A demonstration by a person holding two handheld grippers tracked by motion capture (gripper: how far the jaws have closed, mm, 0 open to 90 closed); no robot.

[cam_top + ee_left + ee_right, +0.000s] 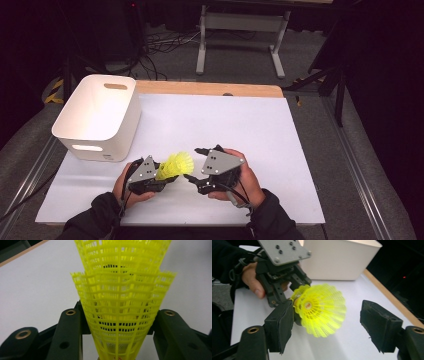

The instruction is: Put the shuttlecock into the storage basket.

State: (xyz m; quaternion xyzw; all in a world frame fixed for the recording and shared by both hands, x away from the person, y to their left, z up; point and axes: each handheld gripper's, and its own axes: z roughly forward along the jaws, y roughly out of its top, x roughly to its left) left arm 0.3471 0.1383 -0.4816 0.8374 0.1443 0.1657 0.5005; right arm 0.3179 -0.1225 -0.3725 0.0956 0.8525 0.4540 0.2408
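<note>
- Two yellow shuttlecocks [120,315] sit nested one inside the other; the left gripper view shows two mesh skirts, the outer rim standing below the inner one.
- The left gripper [165,181] clamps this pair near its narrow end, jaws pressed against both sides of the mesh cone, and holds it above the near part of the white mat [225,125], skirts flaring up and to the right in the high view.
- The right gripper [195,165] stands just to the right of the shuttlecocks, jaws spread wide. In the right gripper view one pad lies close beside the skirt and the other is well apart from it, so neither pad presses.
- One white bin [100,115] stands at the far left corner of the mat, open top up, with a slot handle in each end wall visible. It is well apart from both grippers.
- One hand holds each gripper, two hands in all, both near the front edge of the mat.
- The mat covers most of the wooden table [210,89]; a strip of wood shows along the far edge.
- The middle, the right side and the far right of the mat lie bare, giving wide room there.
</note>
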